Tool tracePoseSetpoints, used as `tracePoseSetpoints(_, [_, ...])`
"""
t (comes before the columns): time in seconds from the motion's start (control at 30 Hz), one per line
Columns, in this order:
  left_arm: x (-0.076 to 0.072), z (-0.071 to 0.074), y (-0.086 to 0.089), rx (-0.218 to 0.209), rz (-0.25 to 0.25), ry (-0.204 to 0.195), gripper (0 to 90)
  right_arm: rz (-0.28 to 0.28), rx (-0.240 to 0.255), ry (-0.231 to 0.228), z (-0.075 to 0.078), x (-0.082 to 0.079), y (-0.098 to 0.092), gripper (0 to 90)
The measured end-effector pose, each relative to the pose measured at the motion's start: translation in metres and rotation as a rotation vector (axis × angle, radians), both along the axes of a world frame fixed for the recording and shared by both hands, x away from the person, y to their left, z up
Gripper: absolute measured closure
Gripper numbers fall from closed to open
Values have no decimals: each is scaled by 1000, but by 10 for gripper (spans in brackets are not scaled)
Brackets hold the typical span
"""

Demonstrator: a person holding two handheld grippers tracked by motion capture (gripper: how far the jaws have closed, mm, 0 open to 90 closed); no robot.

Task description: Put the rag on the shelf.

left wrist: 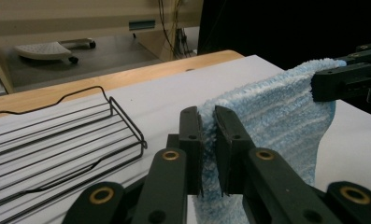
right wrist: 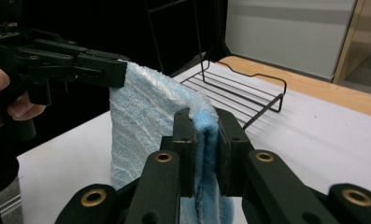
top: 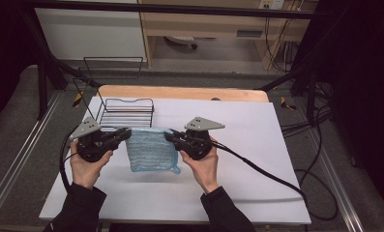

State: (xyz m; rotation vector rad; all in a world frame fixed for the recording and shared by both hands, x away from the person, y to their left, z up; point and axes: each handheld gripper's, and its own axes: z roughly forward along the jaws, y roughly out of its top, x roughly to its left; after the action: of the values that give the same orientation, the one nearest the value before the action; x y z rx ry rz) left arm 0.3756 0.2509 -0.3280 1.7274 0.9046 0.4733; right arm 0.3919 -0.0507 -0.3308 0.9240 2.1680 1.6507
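A light blue terry towel (top: 151, 150) hangs stretched between the two grippers above the white table. My left gripper (top: 125, 132) is shut on the towel's upper left corner, and in the left gripper view the towel (left wrist: 276, 116) is pinched between the black jaws of the left gripper (left wrist: 209, 119). My right gripper (top: 170, 136) is shut on the upper right corner; in the right gripper view the towel (right wrist: 141, 116) is folded into the grip of the right gripper (right wrist: 205, 119). The towel's lower edge rests near the table, with a small loop at its lower right corner.
A black wire rack (top: 126, 112) stands on the white table top (top: 257, 159) just behind the left gripper, also seen as the rack (left wrist: 57, 140) and the rack (right wrist: 239, 93). A black cable (top: 267, 174) trails right from the right gripper. A wooden edge (top: 180, 92) runs along the table's back.
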Motion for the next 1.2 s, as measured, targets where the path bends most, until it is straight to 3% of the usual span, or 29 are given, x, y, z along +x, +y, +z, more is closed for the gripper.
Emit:
tracePoseSetpoints(0.37, [4,13,5,-23,36,-54,819,-11,16,-53,11,5,7,806])
tracePoseSetpoints(0.57, [4,24,14,-60,49,-106,819,-15,50,-110,26,10,16,806])
tracePoseSetpoints(0.8, [9,41,28,-92,78,-157,820,-14,54,-165,41,13,30,806])
tracePoseSetpoints(1.2, [15,61,42,-152,98,-217,823,-25,76,-235,65,20,46,807])
